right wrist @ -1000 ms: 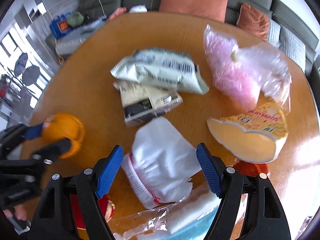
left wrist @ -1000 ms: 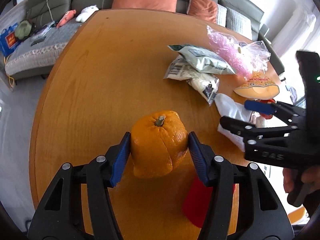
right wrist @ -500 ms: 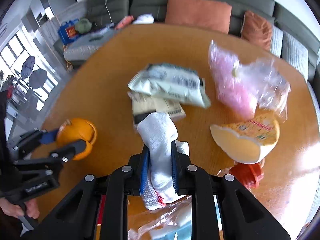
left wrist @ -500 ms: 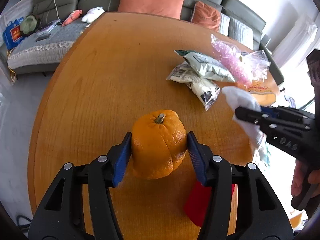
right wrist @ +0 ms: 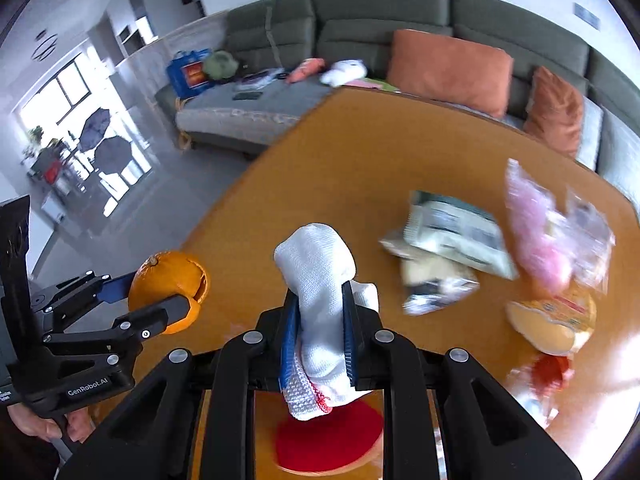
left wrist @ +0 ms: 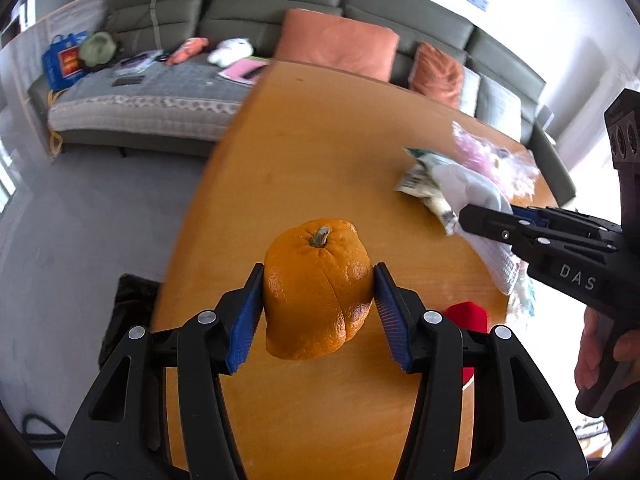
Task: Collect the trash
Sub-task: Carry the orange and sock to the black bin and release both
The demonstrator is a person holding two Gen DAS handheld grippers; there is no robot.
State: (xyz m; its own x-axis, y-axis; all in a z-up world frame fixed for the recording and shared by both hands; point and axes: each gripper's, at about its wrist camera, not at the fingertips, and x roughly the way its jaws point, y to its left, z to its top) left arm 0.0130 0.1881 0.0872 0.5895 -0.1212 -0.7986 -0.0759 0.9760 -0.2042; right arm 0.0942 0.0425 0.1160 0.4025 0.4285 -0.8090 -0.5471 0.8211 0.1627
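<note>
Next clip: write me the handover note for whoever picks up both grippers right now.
Left gripper: shut on the orange peel, held above the wooden table.
Right gripper: shut on the white knitted cloth, lifted off the table.
On the table: two snack wrappers, a pink plastic bag, a yellow wrapper, red items near the front edge.
Done: two pieces picked up.
Left: no bin is in view; deposit both, then collect the rest.
</note>
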